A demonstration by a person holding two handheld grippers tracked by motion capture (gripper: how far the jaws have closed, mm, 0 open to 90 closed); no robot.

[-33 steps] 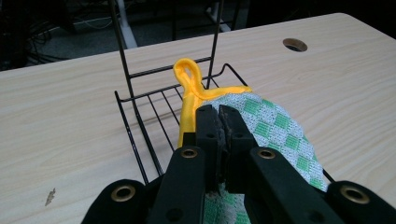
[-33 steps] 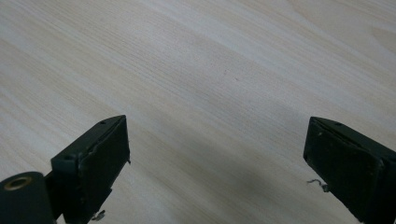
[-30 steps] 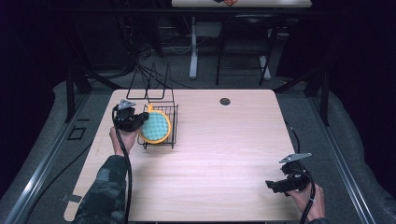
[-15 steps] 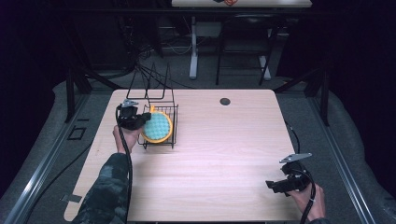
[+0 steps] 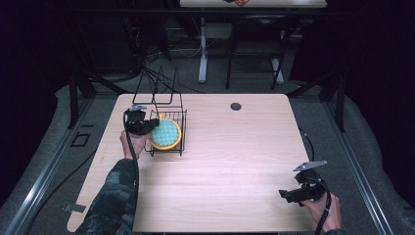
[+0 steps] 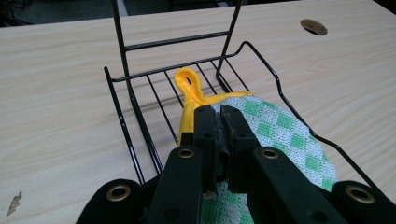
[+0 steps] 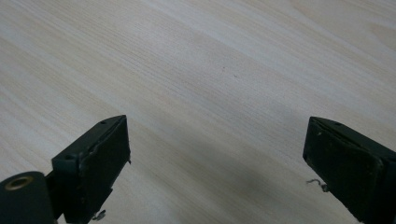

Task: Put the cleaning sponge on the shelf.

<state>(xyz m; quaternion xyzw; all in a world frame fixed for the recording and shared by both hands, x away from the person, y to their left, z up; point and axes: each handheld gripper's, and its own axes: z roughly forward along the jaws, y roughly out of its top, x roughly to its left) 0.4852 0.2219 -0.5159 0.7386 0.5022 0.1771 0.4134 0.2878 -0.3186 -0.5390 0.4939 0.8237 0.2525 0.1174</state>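
The left gripper (image 6: 223, 122) has its two black jaws pressed nearly together, pinching the edge of a round pot holder (image 6: 275, 135) of green-and-white check with a yellow border. A yellow hanging loop (image 6: 189, 84) sticks out of the cloth just past the jaw tips and points toward the far end of the rack. In the high view the same left gripper (image 5: 145, 126) sits at the left side of a black wire rack (image 5: 182, 128), and the pot holder (image 5: 165, 133) lies inside the rack's basket as a teal disc with a yellow rim, tilted so that its face looks up and toward the near side. Being round, it has no clear long axis; the loop alone gives it a direction. The rack stands on the far left part of the wooden table (image 5: 235, 166), with its tall wire uprights on the far side.

The right gripper (image 7: 215, 158) has its jaws spread wide over bare wood, with nothing between them. In the high view the right gripper (image 5: 296, 194) rests at the near right corner, well apart from the rack.
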